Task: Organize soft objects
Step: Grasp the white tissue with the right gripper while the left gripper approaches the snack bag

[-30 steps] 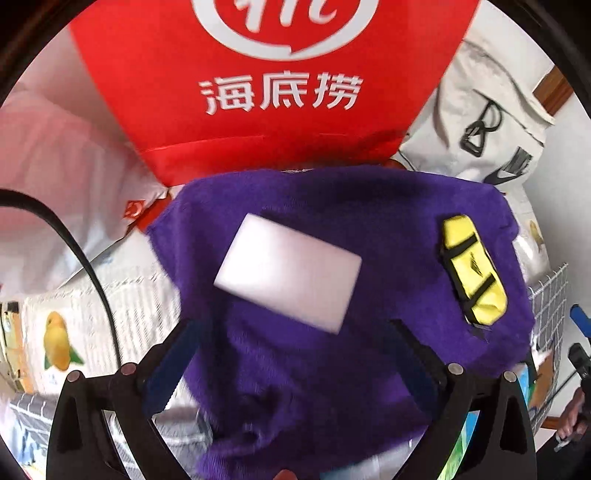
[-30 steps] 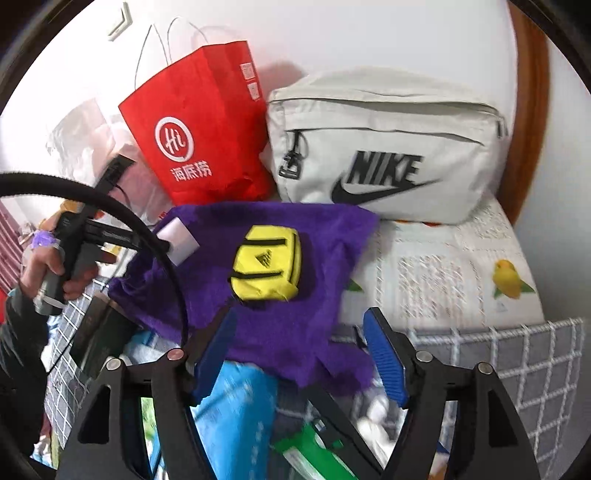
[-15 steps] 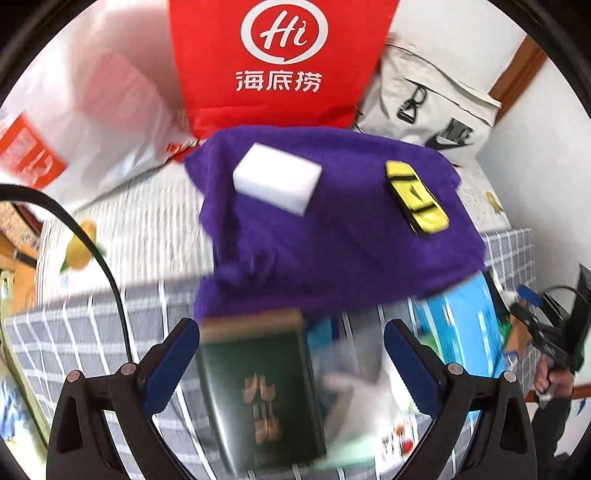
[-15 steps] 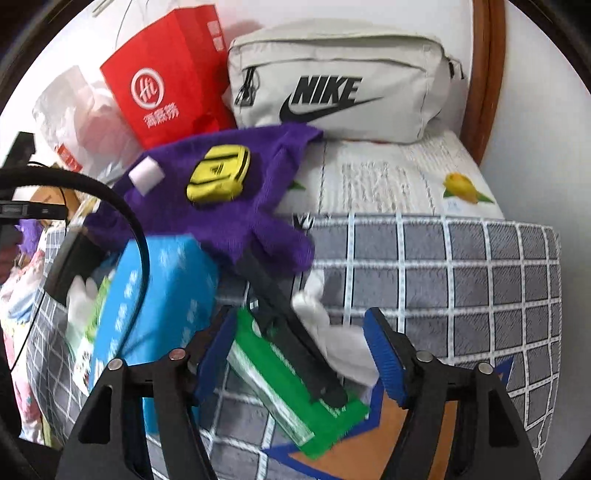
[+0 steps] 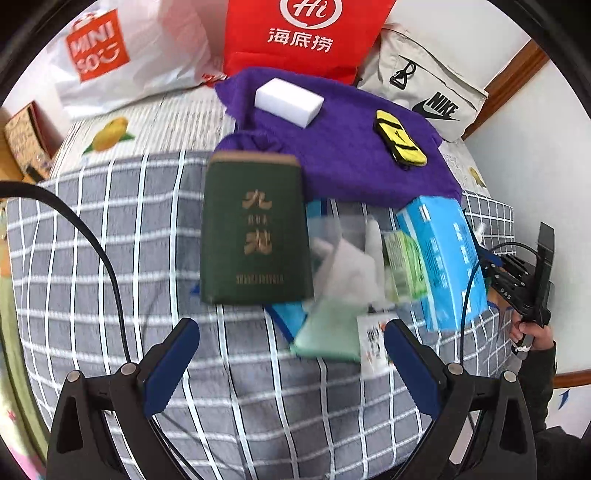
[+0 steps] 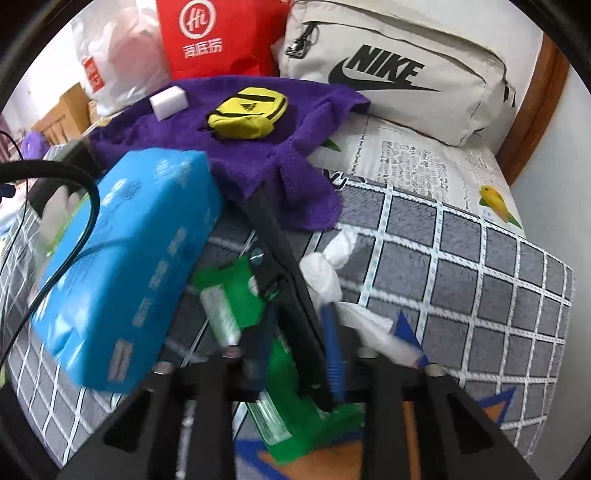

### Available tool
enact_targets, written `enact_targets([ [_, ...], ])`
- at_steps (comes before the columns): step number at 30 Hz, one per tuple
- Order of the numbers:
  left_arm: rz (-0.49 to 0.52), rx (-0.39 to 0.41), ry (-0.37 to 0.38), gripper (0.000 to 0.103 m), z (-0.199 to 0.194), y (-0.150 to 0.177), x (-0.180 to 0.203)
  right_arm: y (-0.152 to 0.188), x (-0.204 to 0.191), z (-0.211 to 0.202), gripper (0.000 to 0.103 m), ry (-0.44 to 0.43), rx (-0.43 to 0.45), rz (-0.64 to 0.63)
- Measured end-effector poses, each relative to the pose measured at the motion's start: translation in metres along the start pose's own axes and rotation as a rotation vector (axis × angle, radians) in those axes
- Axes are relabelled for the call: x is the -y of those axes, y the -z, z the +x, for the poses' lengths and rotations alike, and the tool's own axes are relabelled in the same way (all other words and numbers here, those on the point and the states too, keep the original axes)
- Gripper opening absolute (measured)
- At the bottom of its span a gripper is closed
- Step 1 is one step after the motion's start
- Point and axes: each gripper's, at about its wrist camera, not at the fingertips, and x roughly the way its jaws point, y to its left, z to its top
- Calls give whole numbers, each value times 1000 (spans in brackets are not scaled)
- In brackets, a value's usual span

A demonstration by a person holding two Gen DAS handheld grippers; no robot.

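Note:
A purple towel [image 5: 351, 155] lies at the back of the bed with a white sponge [image 5: 289, 101] and a small yellow pouch [image 5: 400, 142] on it; the towel [image 6: 236, 140], sponge [image 6: 168, 100] and pouch [image 6: 247, 117] also show in the right wrist view. My left gripper [image 5: 291, 365] is open and empty above the checked bedspread, in front of a dark green book [image 5: 255, 230]. My right gripper [image 6: 299, 343] is shut on a long flat black bar [image 6: 284, 266] that lies over a green packet [image 6: 288, 376].
A blue tissue pack [image 6: 129, 266] lies left of the bar; a knotted white plastic bag [image 6: 327, 269] lies right of it. A red paper bag [image 5: 306, 33], a white Miniso bag [image 5: 110, 55] and a beige Nike bag [image 6: 399, 70] stand at the back. Clear plastic and packets [image 5: 351, 280] lie beside the book.
My left gripper pulled back from the towel and sponge; the green book came into view. My right gripper dropped toward the bed's near edge and closed on the black bar.

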Motion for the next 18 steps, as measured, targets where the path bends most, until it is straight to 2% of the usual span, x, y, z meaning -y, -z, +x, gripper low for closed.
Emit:
enact_targets([
  [1, -6, -2, 1, 101, -1, 5, 0, 2, -2, -6, 9, -14, 4, -4],
  [3, -15, 5, 15, 101, -5, 17, 1, 10, -9, -18, 8, -38, 4, -20],
  [10, -23, 15, 75, 101, -7, 43, 7, 38, -34, -27, 8, -53, -36, 0],
  [16, -33, 2, 91, 101, -7, 58, 4, 36, -29, -36, 25, -113, -11, 99],
  [18, -42, 6, 95, 101, -8, 61, 0, 35, -27, -39, 31, -104, -7, 114],
])
